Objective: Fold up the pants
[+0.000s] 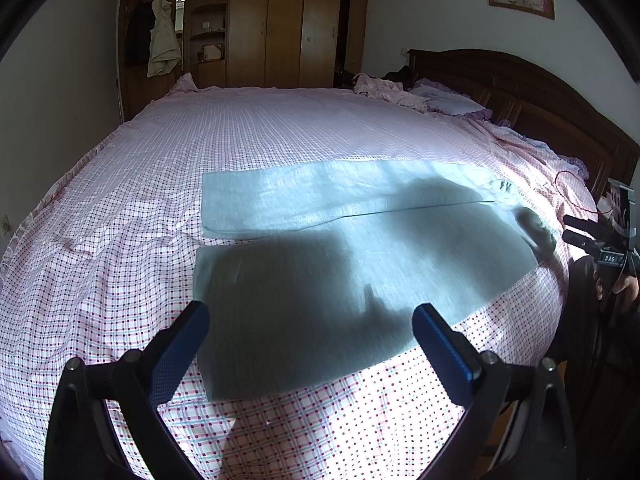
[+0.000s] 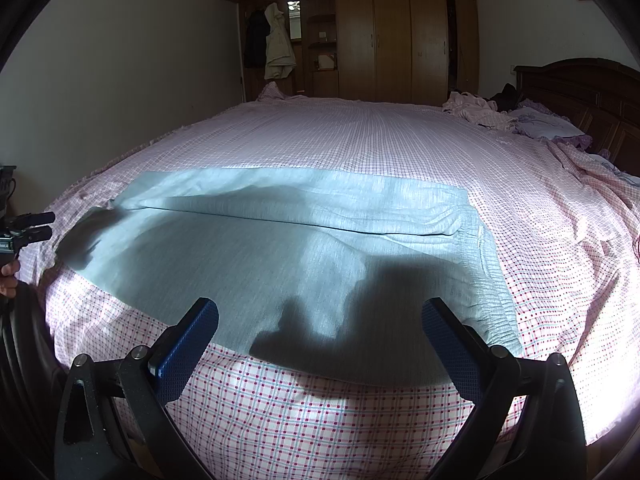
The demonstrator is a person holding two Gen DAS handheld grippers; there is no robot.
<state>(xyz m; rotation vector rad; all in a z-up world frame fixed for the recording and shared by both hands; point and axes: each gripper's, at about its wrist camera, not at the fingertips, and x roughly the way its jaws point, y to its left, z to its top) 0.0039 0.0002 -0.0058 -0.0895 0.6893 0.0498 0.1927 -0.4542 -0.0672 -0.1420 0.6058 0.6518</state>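
Note:
Light grey pants (image 1: 360, 248) lie flat on the bed, both legs side by side. In the left wrist view the hems (image 1: 204, 208) are at the left and the waistband (image 1: 536, 232) at the right. My left gripper (image 1: 312, 316) hovers open over the near leg close to the hem end, holding nothing. The right wrist view shows the pants (image 2: 260, 256) with the elastic waistband (image 2: 492, 280) at the right. My right gripper (image 2: 320, 312) is open above the near edge by the waist, with nothing between its fingers. Each gripper shows at the edge of the other's view: right gripper (image 1: 588, 232), left gripper (image 2: 28, 228).
The bed cover (image 1: 120, 240) is pink check. Crumpled pink clothes (image 1: 384, 90) and a pillow (image 1: 448, 100) lie by the wooden headboard (image 1: 520, 88). A wardrobe (image 1: 280, 28) and a hanging coat (image 1: 162, 36) stand beyond the bed. A person's hand (image 2: 8, 280) is at the left.

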